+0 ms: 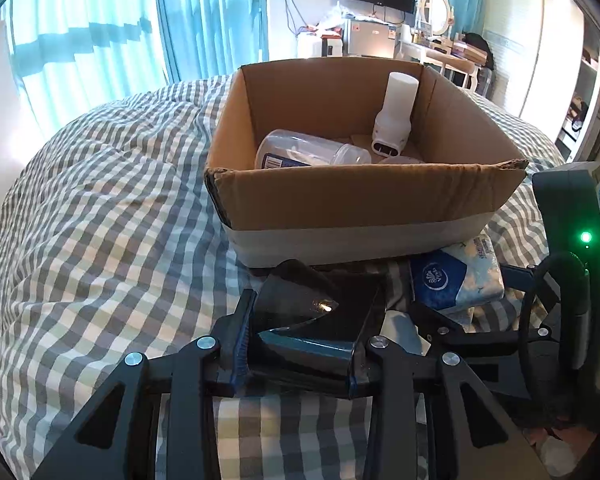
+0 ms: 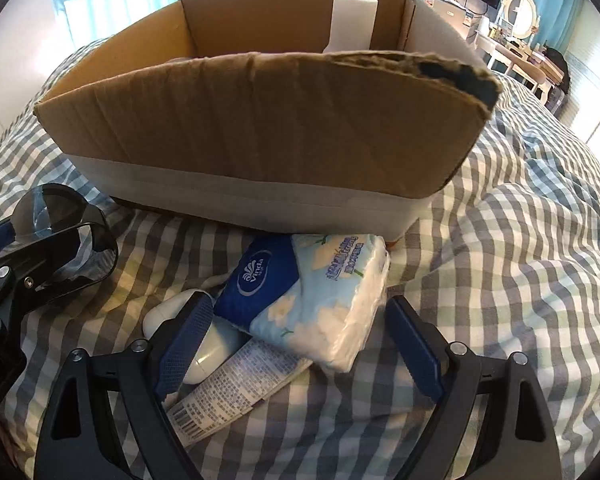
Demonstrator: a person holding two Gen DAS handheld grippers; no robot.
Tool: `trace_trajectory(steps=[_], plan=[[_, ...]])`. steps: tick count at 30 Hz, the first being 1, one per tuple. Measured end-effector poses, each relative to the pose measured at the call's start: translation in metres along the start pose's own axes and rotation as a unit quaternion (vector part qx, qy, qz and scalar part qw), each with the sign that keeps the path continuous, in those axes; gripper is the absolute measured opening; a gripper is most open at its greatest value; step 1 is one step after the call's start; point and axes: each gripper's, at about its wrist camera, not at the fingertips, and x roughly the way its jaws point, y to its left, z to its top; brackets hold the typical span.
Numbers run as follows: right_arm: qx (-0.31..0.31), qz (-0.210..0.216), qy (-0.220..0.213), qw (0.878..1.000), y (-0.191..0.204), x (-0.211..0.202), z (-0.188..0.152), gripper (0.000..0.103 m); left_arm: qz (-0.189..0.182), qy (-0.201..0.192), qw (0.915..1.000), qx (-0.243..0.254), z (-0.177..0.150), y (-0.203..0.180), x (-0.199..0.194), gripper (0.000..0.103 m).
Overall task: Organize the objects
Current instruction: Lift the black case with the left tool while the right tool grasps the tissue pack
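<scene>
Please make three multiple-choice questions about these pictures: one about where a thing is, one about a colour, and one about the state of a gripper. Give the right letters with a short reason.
1. Where does the tissue pack lie?
A. inside the cardboard box
B. on the checked blanket in front of the box
C. on the desk in the background

2. What colour is the tall bottle standing in the cardboard box?
A. white
B. red
C. green

3. How does the left gripper stand?
A. wide open with nothing in it
B. shut on a dark transparent cup
C. shut on the tissue pack

Answers:
1 B: the pack rests on the blanket, outside the box's front wall.
2 A: the bottle is plain white against the brown wall.
3 B: both pads press the sides of the dark cup.
</scene>
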Motion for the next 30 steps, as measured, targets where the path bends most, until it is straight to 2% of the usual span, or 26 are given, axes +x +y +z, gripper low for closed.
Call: trace_trajectory(steps=[3,6,10,13,14,15,20,22,30], plan=[[0.001,-0.001,-0.007,1.0,0.0,0.0,-0.001,0.087,0.002,0.001,1.0,0.001,-0.002,0.0,0.0,0.036],[-0.004,0.006,-0.02,1.0,0.001,-0.005,-0.004,0.072,0.004,0.002,1.0,-0.001,-0.004,0.0,0.0,0.036],[-0.012,-0.002,-0.04,0.999,0.003,-0.016,-0.01,0.066,0.007,0.004,1.0,-0.006,-0.007,0.002,0.0,0.036],[0.002,0.018,-0.049,0.999,-0.002,-0.026,-0.014,0.063,0.014,-0.001,0.9999,-0.003,-0.009,0.0,-0.006,0.036],[0.011,0.03,-0.052,0.998,-0.004,-0.03,-0.016,0.058,0.016,-0.002,0.9999,-0.002,-0.01,-0.001,-0.008,0.036],[0.018,0.038,-0.057,0.997,-0.007,-0.035,-0.018,0.046,0.016,-0.002,0.9999,-0.001,-0.01,-0.003,-0.012,0.036],[0.018,0.054,-0.07,0.996,-0.009,-0.055,-0.028,0.034,0.022,-0.007,0.9997,0.0,-0.015,-0.008,-0.029,0.036],[0.014,0.049,-0.086,0.995,-0.007,-0.069,-0.032,0.029,0.022,-0.012,0.9997,-0.003,-0.018,-0.009,-0.039,0.036],[-0.008,0.044,-0.125,0.991,0.004,-0.123,-0.048,0.026,0.029,-0.033,0.999,-0.009,-0.021,-0.008,-0.08,0.036]])
